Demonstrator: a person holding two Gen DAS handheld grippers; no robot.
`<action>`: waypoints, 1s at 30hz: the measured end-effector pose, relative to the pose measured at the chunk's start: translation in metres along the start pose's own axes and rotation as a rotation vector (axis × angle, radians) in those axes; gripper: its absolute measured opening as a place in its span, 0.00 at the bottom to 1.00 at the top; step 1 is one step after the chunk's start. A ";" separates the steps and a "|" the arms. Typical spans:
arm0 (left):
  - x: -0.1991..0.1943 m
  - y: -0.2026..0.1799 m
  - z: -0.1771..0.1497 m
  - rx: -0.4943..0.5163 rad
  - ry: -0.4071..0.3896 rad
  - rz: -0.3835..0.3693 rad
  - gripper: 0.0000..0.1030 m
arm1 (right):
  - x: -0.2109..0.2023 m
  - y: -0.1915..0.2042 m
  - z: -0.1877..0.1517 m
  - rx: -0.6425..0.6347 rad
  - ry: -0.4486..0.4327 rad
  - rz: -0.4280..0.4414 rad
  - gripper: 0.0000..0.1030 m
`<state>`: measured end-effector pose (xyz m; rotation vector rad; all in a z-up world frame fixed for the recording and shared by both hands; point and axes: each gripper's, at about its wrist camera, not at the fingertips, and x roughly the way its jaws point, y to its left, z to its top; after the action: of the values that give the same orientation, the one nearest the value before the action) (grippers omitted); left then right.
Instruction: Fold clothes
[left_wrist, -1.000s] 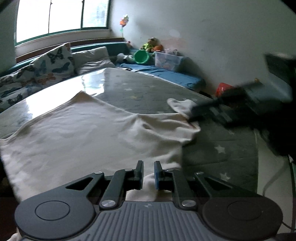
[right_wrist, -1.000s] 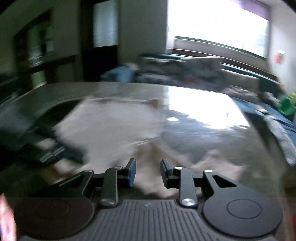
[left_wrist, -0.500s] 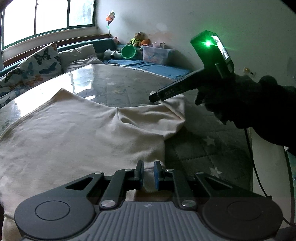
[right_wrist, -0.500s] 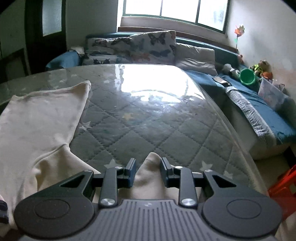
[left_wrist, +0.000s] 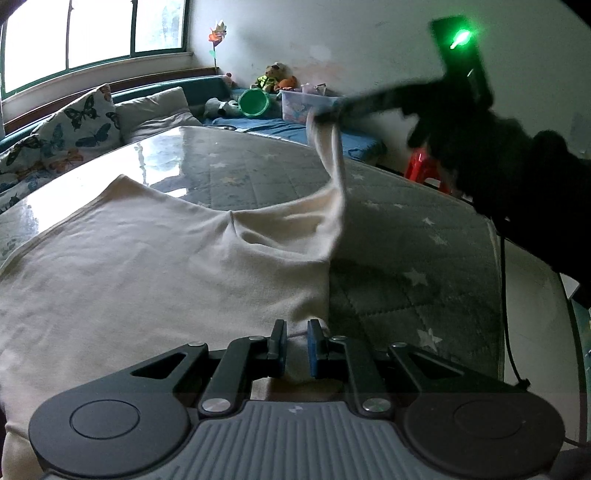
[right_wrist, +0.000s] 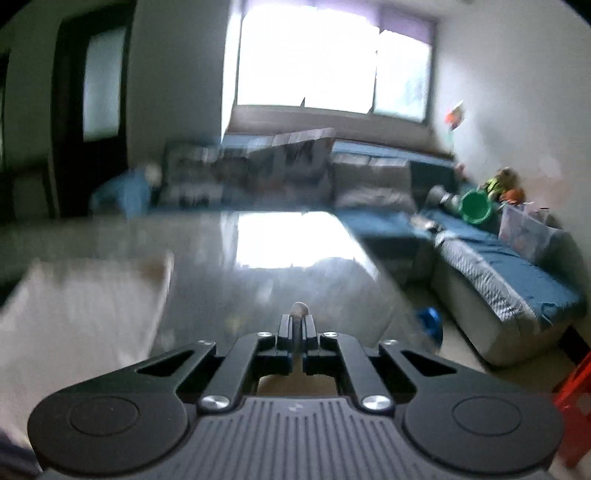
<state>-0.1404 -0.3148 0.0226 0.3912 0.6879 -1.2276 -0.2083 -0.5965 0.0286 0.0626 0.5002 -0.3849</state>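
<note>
A cream garment (left_wrist: 147, 266) lies spread across the left and centre of the left wrist view, on a grey quilted star-patterned surface (left_wrist: 406, 266) whose far end shines with window light. At the bottom centre of that view the left gripper (left_wrist: 295, 347) has its two fingers drawn close together with a fold of the garment's near edge pinched between the blue pads. From the garment's right side one corner rises as a stretched strip toward the upper right of the frame, where the right gripper (left_wrist: 325, 117), blurred and dark, holds its tip; a gloved hand (left_wrist: 461, 122) grips the handle behind it, and a green light (left_wrist: 460, 37) glows on top. In the right wrist view the right gripper (right_wrist: 297, 328) has just closed: its fingers are pressed nearly flat together at the lower centre, with a small nub of cream cloth showing between their tips. The rest of the garment (right_wrist: 81, 310) is a blurred pale patch at the left of that frame. Beyond the surface stand butterfly-print cushions (left_wrist: 62, 133) and a green bucket (left_wrist: 255, 103).
</note>
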 end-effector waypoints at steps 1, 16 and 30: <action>0.000 0.000 0.000 0.002 0.001 -0.001 0.13 | -0.008 -0.007 0.003 0.029 -0.033 -0.001 0.04; 0.000 -0.002 0.006 0.042 0.018 -0.004 0.13 | 0.011 -0.091 -0.053 0.212 0.098 -0.196 0.14; 0.021 -0.035 0.031 0.152 -0.021 -0.010 0.27 | 0.077 -0.085 -0.038 0.196 0.240 -0.016 0.27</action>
<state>-0.1620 -0.3600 0.0351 0.5004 0.5808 -1.2959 -0.1949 -0.6958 -0.0390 0.2969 0.6991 -0.4433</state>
